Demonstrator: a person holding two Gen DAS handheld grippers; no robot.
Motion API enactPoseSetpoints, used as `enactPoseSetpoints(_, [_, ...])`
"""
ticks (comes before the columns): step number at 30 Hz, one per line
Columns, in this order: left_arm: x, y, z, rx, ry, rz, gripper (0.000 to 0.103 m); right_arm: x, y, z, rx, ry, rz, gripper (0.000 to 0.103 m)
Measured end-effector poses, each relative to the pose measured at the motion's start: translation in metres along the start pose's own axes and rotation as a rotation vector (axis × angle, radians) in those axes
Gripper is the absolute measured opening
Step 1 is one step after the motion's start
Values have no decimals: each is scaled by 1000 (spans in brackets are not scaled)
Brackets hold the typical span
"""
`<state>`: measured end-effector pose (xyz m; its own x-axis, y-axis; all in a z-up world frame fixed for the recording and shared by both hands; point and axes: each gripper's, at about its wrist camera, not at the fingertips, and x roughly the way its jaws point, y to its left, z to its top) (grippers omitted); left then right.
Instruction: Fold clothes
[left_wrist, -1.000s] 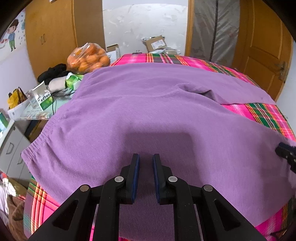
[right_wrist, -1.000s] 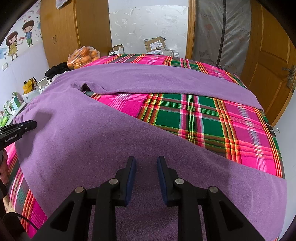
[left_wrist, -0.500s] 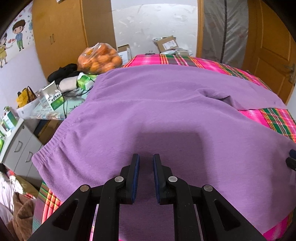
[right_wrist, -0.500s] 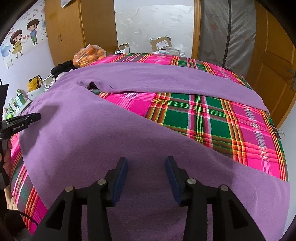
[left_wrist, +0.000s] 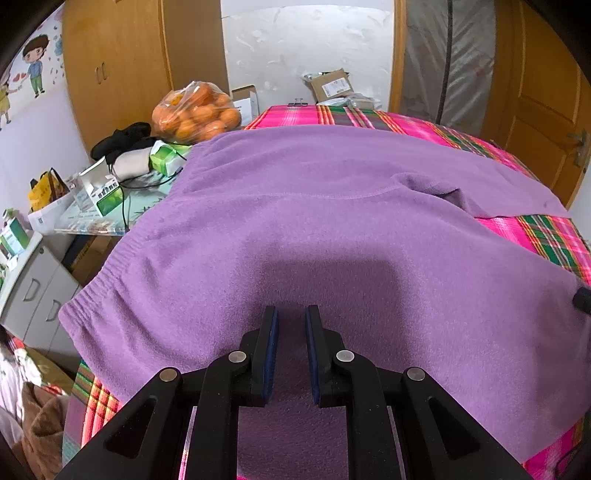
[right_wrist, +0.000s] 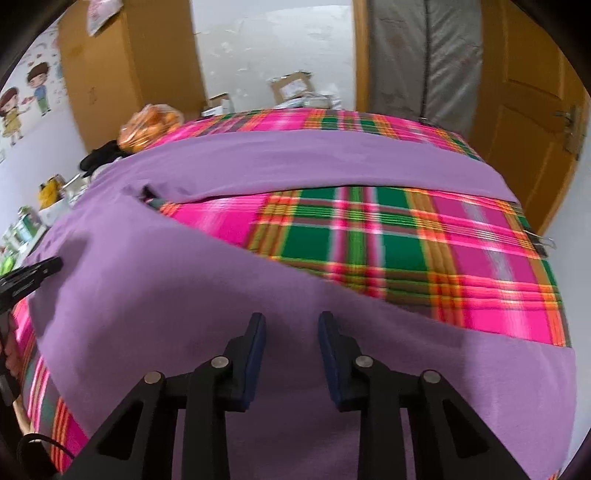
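Nearest to us, the left gripper (left_wrist: 291, 325) hangs over the purple trousers (left_wrist: 332, 229) with its fingers a narrow gap apart and nothing between them; the blue pads (left_wrist: 272, 350) show bare. The right gripper (right_wrist: 291, 332) hangs over one trouser leg with a wider gap, also holding nothing (its view is blurred, so we cannot tell whether the tips touch the cloth).

The trousers lie spread flat on the pink and green plaid bedcover (right_wrist: 388, 240). Their long axis runs across the bed from left to right: the gathered elastic waistband (left_wrist: 99, 291) sits at the left edge, and the two legs reach toward the right side, splayed apart in a V with a wedge of plaid showing between them. The near leg (right_wrist: 258, 314) passes under both grippers; the far leg (right_wrist: 314, 162) lies farther up the bed. The fabric is a soft, fuzzy fleece, plain purple, mostly smooth, with a small pucker at the crotch (left_wrist: 436, 188) where the legs part.

Beyond the waistband, off the left side of the bed, we see a cluttered side table (left_wrist: 103, 218) with boxes and a bag of oranges (left_wrist: 195, 110). Farther still stand a wooden wardrobe (left_wrist: 122, 59) and a wooden door (left_wrist: 546, 92).
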<state>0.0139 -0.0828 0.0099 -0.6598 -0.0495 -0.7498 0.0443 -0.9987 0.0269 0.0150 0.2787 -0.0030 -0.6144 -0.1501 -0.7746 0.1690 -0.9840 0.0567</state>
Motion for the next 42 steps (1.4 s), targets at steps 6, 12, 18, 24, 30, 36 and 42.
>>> enactPoseSetpoints(6, [0,2,0,-5,0,-7,15,-4,-27,1,85,-13,-59,24])
enactPoseSetpoints(12, [-2,-5,0,-6,-1,2,15,-15,-17,-2,51,-40,-57,24])
enactPoseSetpoints(18, [-5,-19,-3,29,-1,-15,16,-5,-15,-6,36,-13,-63,24])
enactPoseSetpoints(24, [-4,-19,-3,24,0,-22,16,-2,-12,-6,24,-11,-78,24])
enactPoseSetpoints(30, [-4,-21,-2,37,0,-7,16,-1,-11,-6,17,-10,-88,26])
enactPoseSetpoints(36, [-4,-18,-2,25,1,-25,16,-2,-12,-7,20,-11,-84,26])
enactPoseSetpoints(42, [-6,-16,-3,14,2,-30,16,-2,-12,-7,19,-11,-85,26])
